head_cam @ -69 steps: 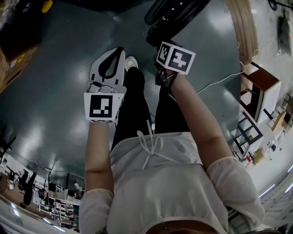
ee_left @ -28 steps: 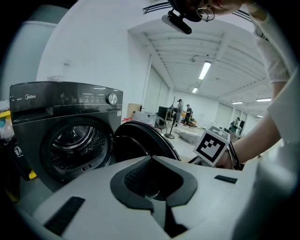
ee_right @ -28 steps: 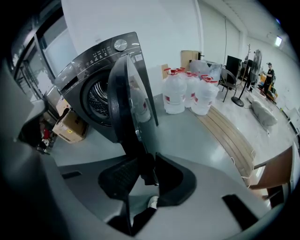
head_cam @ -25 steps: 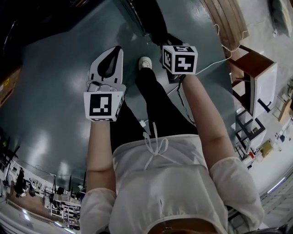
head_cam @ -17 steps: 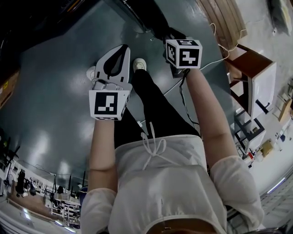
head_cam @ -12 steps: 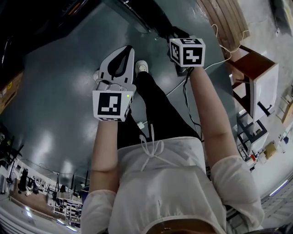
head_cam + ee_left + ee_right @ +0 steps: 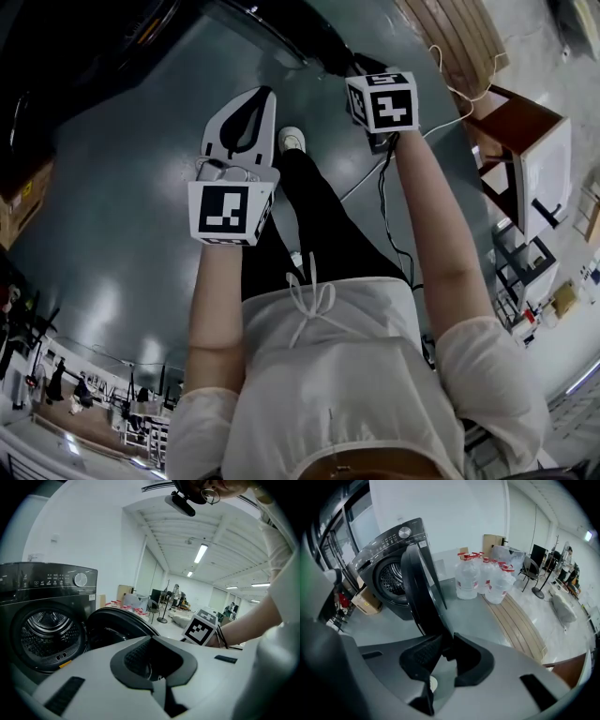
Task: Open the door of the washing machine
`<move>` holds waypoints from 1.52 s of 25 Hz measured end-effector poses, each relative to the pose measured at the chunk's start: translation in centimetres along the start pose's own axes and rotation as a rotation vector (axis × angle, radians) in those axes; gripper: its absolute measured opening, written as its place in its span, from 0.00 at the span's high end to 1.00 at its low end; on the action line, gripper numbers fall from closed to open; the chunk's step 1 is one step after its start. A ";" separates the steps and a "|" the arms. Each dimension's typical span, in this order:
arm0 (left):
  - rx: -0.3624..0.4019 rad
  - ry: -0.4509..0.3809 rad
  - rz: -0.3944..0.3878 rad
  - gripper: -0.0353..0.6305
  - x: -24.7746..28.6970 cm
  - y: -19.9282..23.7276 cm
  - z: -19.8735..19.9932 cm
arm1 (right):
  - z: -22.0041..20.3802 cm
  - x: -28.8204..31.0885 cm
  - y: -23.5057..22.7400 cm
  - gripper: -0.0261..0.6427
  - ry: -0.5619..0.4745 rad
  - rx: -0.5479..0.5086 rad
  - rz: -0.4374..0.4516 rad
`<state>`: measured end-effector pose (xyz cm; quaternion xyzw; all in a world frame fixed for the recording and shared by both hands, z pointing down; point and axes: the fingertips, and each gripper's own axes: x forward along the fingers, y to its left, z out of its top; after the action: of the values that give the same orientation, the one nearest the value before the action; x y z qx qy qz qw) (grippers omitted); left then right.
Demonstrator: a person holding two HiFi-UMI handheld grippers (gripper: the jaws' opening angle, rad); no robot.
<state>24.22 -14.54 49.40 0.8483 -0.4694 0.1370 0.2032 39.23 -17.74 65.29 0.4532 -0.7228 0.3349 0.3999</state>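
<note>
- Your right gripper (image 7: 446, 641) was closed on the rim of the washing machine door (image 7: 419, 588). The dark edge of the door ran down between the two pads, and the jaws had just been closing further on it.
- In the head view only that gripper's marker cube (image 7: 382, 101) showed, above your right forearm; the jaws lay beneath it, out of sight.
- Your left gripper (image 7: 261, 91) carried nothing. Its white jaws met at the tips, leaving a teardrop-shaped hole behind them, and it hung over the grey floor (image 7: 112, 216) just left of your right shoe (image 7: 292, 140).
- The dark washing machine (image 7: 44, 616) stood on the floor with its door swung well clear of the front. From the left gripper view the round opening and the perforated drum (image 7: 47, 632) were fully exposed.
- The door appeared to the right of that opening, its inner side turned toward the left gripper's camera.
- The control panel across the top of the machine carried a round knob (image 7: 80, 579).
- Behind the machine, near the wall, stood a cluster of large water jugs with red caps (image 7: 480, 581).
- Pale wooden boards (image 7: 525, 620) lay on the floor beside the jugs.
- A cardboard box (image 7: 365, 603) sat at the machine's far side.
</note>
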 end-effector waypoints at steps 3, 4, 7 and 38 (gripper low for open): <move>0.020 -0.004 -0.006 0.91 -1.0 0.4 0.4 | 0.4 -1.9 0.4 0.95 -0.029 0.015 -0.004; 0.037 -0.007 -0.006 0.91 -1.5 0.7 0.6 | 0.9 -2.8 0.8 0.95 -0.046 0.004 -0.014; 0.053 -0.011 -0.010 0.91 -3.0 1.5 1.5 | 2.7 -4.9 2.4 0.95 -0.088 -0.045 -0.040; 0.118 -0.225 0.441 0.91 -33.5 18.9 20.7 | 28.7 -26.3 36.5 0.95 -0.689 -0.389 0.300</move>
<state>-8.50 -8.50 21.11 0.7458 -0.6538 0.1101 0.0649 4.77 -18.52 24.59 0.3447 -0.9219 0.0756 0.1599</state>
